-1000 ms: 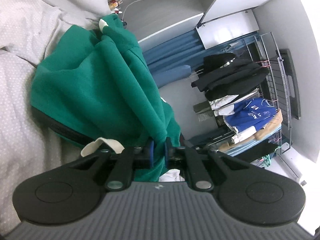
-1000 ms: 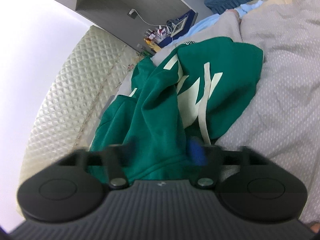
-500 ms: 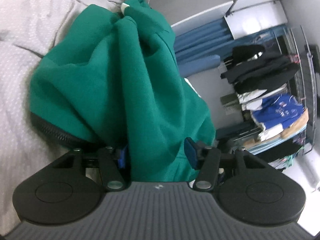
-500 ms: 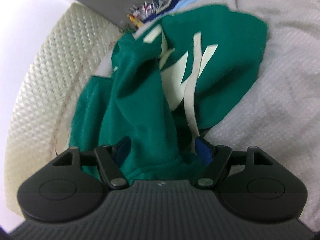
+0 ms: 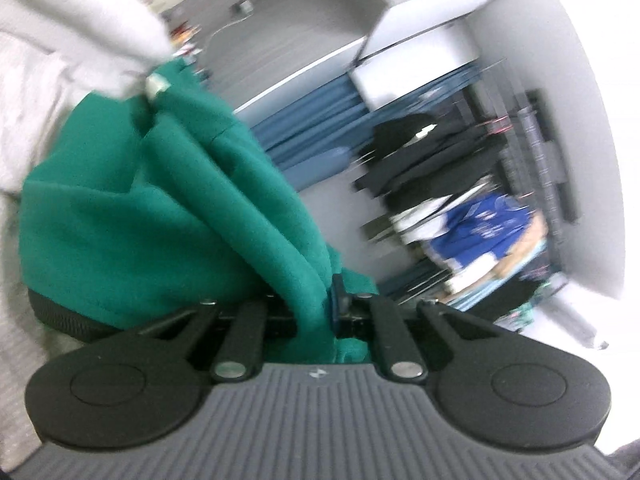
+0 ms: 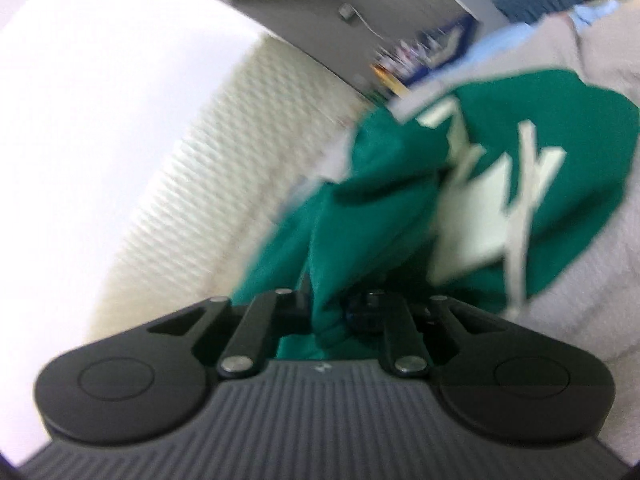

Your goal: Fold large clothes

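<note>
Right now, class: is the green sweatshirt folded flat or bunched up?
Bunched up: the green sweatshirt lies in loose, crumpled folds on the bed.

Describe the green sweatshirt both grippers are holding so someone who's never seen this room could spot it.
On the pale grey bedspread, beside the quilted cream headboard, lies a bunched green sweatshirt. It is the only green garment there, with big cream lettering and a cream drawstring.

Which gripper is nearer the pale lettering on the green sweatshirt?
Right. The right gripper clamps the green sweatshirt just below the pale lettering. The left gripper pinches a plain green fold, with no lettering in its view.
</note>
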The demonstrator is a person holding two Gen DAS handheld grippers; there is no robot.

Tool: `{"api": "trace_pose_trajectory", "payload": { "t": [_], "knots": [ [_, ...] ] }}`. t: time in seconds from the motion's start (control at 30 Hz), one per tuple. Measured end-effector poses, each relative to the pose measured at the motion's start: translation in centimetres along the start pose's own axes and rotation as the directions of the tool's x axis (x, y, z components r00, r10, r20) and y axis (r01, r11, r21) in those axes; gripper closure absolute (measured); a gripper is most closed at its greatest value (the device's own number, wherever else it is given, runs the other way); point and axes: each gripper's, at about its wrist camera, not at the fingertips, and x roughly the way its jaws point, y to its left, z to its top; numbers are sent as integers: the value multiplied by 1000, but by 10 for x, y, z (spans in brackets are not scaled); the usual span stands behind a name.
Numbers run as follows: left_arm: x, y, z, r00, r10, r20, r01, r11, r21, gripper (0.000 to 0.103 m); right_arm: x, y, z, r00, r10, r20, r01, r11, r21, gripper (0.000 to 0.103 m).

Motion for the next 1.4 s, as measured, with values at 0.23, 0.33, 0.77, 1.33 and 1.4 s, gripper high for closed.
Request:
{"api": "trace_pose_trajectory", "payload": {
  "t": [0.23,0.33,0.77,1.33,1.4],
  "knots": [
    [-21,-1,0,989,-138,56,140,989,-39,91,-32,6,6,988,55,145,-58,998,16,89],
    [-15,-1,-4,996,-84,41,87,994,-61,91,-25,-2,4,994,-41,104,37,998,43,88],
    [0,18,-4,993,112,-24,-114,983,-143,65,-33,-25,6,945,-320,62,307,939,156,27],
    [45,15,-26,931,309,-196,-299,951,77,63,-2,-13,-6,966,-206,-155,206,979,-16,22],
    [43,12,-29,928,319,-194,-308,948,84,60,0,-13,-9,952,-255,-167,252,967,-41,22]
  ]
}}
